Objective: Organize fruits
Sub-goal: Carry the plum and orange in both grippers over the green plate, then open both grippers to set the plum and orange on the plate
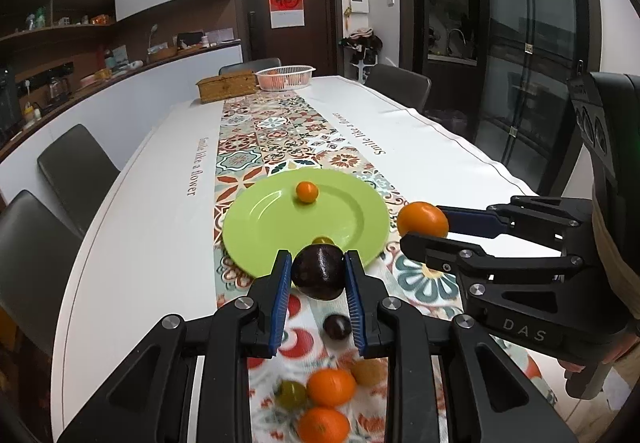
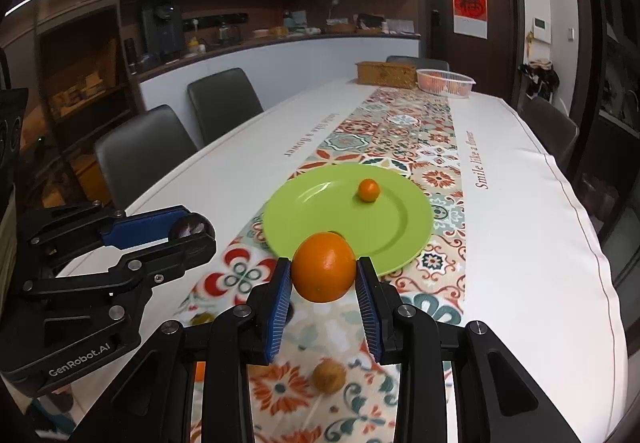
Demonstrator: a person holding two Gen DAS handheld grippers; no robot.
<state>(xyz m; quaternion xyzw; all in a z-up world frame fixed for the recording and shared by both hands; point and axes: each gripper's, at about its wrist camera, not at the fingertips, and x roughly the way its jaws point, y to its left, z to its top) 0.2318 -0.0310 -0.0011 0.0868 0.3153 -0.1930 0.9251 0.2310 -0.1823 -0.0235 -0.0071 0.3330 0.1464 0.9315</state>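
My left gripper (image 1: 319,271) is shut on a dark purple plum (image 1: 318,273), held above the near rim of a green plate (image 1: 276,231). A small orange (image 1: 307,191) lies on that plate. To the right, my right gripper (image 1: 424,229) is shut on a large orange (image 1: 422,219). In the right wrist view the right gripper (image 2: 323,275) clamps the large orange (image 2: 323,267) just short of the green plate (image 2: 320,211), where the small orange (image 2: 368,190) rests. The left gripper (image 2: 194,233) with the plum (image 2: 191,227) shows at left.
Loose fruit lies on the patterned runner below the grippers: a small dark plum (image 1: 337,327), two oranges (image 1: 331,387), a green fruit (image 1: 291,394) and a brown fruit (image 2: 329,375). At the table's far end stand a wooden box (image 1: 226,86) and a white basket (image 1: 285,77). Chairs surround the table.
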